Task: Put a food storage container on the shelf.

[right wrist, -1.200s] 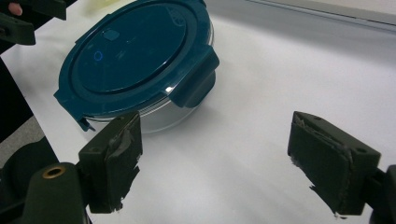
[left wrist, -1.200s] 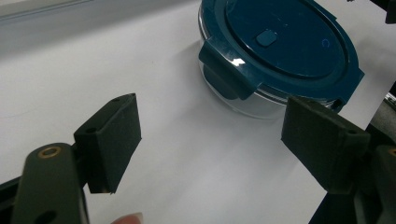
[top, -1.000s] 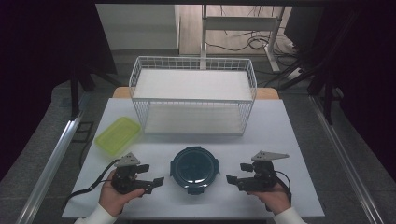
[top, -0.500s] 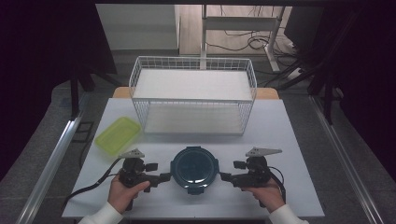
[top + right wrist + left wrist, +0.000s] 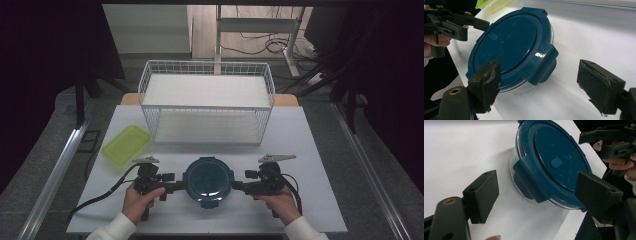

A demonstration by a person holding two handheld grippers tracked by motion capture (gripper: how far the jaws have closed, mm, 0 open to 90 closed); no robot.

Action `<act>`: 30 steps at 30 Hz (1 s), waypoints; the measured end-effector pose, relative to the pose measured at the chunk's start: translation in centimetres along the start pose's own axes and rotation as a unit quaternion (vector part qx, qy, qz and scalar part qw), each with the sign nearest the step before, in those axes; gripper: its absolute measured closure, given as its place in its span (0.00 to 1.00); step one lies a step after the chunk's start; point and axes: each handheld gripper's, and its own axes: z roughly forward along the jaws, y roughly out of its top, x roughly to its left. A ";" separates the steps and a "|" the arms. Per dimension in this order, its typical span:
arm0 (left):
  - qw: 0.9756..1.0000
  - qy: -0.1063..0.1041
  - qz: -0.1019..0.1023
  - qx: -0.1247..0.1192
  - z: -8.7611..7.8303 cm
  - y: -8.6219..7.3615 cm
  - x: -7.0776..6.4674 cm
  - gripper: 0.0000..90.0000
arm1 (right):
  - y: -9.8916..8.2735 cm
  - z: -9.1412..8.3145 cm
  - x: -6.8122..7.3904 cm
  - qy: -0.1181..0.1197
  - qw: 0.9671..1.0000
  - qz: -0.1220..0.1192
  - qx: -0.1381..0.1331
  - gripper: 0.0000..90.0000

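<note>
A round clear container with a dark blue clip lid (image 5: 208, 180) sits near the table's front edge, between both grippers. My left gripper (image 5: 176, 187) is open, its jaws spread either side of the lid's left clip (image 5: 527, 182), close to the container (image 5: 551, 162). My right gripper (image 5: 239, 185) is open too, its jaws bracketing the right-hand clip (image 5: 544, 63) of the container (image 5: 509, 47) without touching it. In the left gripper view the right gripper (image 5: 584, 138) shows beyond the lid; in the right gripper view the left gripper (image 5: 480, 25) shows at upper left.
A white wire basket (image 5: 207, 103) stands behind the container at the table's middle back. A yellow-green lid (image 5: 126, 145) lies flat at the left. Cables trail from both grippers toward the table's front edge (image 5: 200, 231).
Both grippers have moved inward toward the blue-lidded container, from well apart a second ago to right beside its side clips now. The container has not moved.
</note>
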 end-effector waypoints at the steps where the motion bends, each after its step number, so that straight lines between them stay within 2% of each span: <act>1: 1.000 -0.001 -0.003 0.001 0.1 0.0 0.1 0.21 | 0.0 0.1 0.0 -0.001 1.000 -0.001 0.000 0.22; 6: 1.000 -0.013 -0.014 0.008 0.6 0.0 0.4 0.22 | 0.1 0.2 -0.1 0.001 1.000 0.000 -0.003 0.25; 8: 0.999 -0.026 -0.022 0.009 1.0 0.1 0.6 0.24 | 0.1 0.2 -0.1 0.002 1.000 0.002 -0.003 0.25; 12: 0.999 -0.033 -0.028 0.013 1.4 0.1 0.9 0.25 | 0.2 0.3 -0.3 0.005 1.000 0.006 0.000 0.25; 19: 0.997 -0.061 -0.037 0.025 1.9 0.0 1.3 0.35 | 0.2 0.7 -0.5 0.009 1.000 0.009 0.008 0.26; 23: 0.997 -0.062 -0.046 0.026 1.8 0.0 1.6 0.40 | 0.3 1.0 -0.7 0.014 1.000 0.014 0.011 0.26; 25: 0.996 -0.065 -0.056 0.024 1.8 0.0 1.8 0.44 | 0.3 1.2 -0.8 0.020 1.000 0.020 0.012 0.26; 30: 0.996 -0.067 -0.061 0.024 1.8 -0.1 1.9 0.48 | 0.3 1.9 -1.1 0.035 0.999 0.036 0.018 0.26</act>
